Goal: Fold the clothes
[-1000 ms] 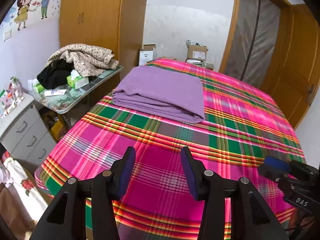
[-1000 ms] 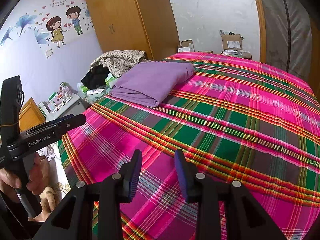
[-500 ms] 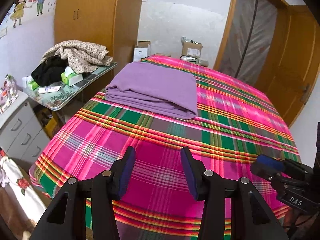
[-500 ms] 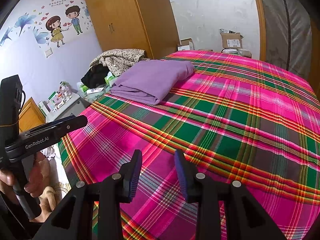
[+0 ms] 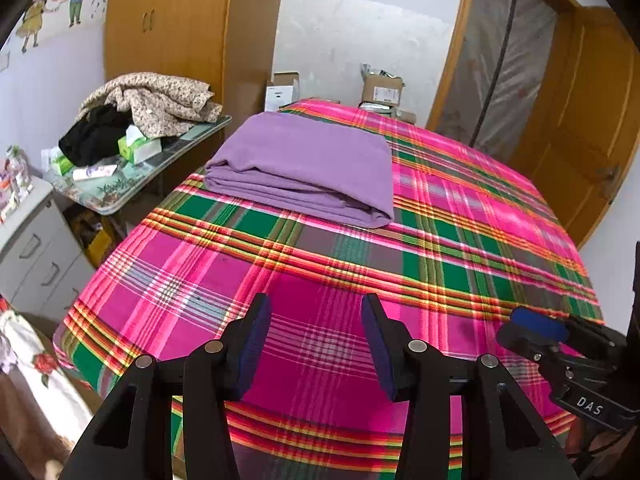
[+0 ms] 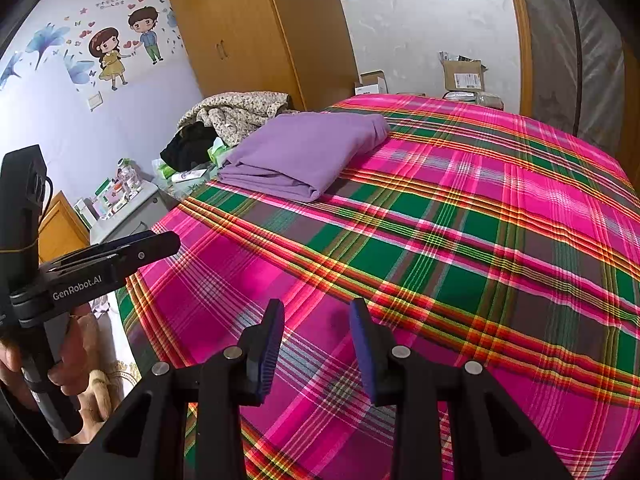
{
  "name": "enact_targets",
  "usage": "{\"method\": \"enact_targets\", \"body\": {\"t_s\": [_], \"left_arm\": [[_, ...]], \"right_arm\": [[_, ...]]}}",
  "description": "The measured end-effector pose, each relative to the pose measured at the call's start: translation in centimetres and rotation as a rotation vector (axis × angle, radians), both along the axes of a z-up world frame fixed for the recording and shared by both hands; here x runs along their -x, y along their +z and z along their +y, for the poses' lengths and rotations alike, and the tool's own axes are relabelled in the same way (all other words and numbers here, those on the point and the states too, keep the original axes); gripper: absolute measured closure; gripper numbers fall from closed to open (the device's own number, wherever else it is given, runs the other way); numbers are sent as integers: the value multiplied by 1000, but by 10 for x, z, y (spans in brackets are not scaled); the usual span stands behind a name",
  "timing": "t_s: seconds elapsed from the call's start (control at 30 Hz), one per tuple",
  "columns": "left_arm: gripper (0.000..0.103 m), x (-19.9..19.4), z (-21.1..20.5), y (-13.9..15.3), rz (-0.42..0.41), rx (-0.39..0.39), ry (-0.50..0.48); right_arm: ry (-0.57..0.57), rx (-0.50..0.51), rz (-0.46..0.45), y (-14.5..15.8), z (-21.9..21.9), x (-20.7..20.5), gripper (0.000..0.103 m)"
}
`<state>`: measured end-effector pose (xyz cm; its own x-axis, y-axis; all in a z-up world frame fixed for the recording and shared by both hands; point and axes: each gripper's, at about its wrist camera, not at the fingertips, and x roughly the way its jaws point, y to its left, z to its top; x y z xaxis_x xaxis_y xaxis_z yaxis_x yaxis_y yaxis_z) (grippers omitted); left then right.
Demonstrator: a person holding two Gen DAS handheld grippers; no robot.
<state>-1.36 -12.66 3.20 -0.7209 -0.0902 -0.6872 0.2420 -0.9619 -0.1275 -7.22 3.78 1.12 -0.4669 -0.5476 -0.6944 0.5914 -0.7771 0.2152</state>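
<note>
Nearest the cameras, over the foot of the bed (image 5: pixel 320 264), both tongs point down at the plaid cover and hold nothing: the left gripper (image 5: pixel 316 328) stands with its 2 blue-padded jaws parted over bare pink check, and the right gripper (image 6: pixel 316 336) is likewise parted and empty, a little to its right. A hand (image 6: pixel 68 364) wrapped round the left tool's handle shows at the edge of the right wrist view. Further up the bed, well apart from both tools, lies the purple cloth (image 5: pixel 304 168), already doubled into a thick flat rectangle near the left side of the mattress, its stacked folded edges facing the cameras and its smooth top running away toward the wall. It looks soft and limp, light enough for 1 tool to lift a corner but too floppy to keep its shape, so I would take it at 2 corners of the near edge, 1 per tool, pinching all layers together so the stack does not slide apart. Beside it, off the bed, a side table (image 5: pixel 132 184) carries a heap of patterned and black clothes (image 5: pixel 152 100), likely what remains to be folded. Beyond stand a wardrobe (image 5: pixel 168 28) and cardboard boxes (image 5: pixel 380 88) against the far wall.
</note>
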Motion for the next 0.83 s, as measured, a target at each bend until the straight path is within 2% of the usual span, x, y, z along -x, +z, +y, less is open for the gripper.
{"method": "enact_targets", "body": {"t_s": [0.07, 0.27, 0.83], "left_arm": [[54, 1, 3, 1, -4, 25, 1], [54, -1, 4, 3, 14, 22, -3], [54, -4, 2, 2, 45, -29, -5]], "right_arm": [[3, -1, -2, -1, -1, 0, 69], [8, -3, -7, -2, -2, 0, 69], [22, -18, -18, -6, -9, -2, 69]]}}
